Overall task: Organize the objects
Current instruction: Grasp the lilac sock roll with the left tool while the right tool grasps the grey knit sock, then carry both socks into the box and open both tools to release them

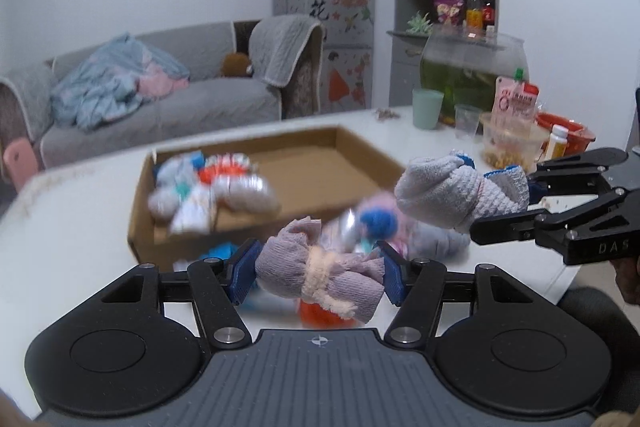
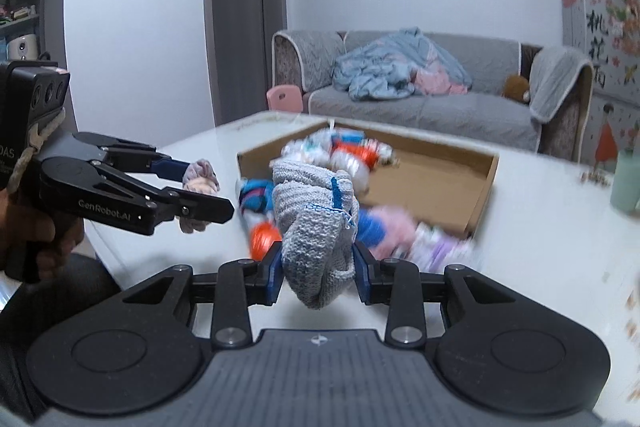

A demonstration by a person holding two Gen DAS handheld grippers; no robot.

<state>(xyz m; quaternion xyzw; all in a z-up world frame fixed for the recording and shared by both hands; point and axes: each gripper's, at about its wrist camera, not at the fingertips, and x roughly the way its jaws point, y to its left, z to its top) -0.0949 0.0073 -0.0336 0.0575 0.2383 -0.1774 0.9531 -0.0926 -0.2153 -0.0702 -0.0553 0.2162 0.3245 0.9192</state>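
Observation:
My left gripper is shut on a mauve rolled sock bundle with a pale pink band, held above the white table. My right gripper is shut on a grey rolled sock bundle with blue trim, also off the table. In the left wrist view the grey bundle and the right gripper hang at the right. The right wrist view shows the left gripper and the mauve bundle at the left. A shallow cardboard box behind holds several rolled socks.
Loose sock rolls lie on the table in front of the box. A green cup, a clear cup, a fish bowl, a red bowl and bottles crowd the table's far right. A grey sofa stands beyond the table.

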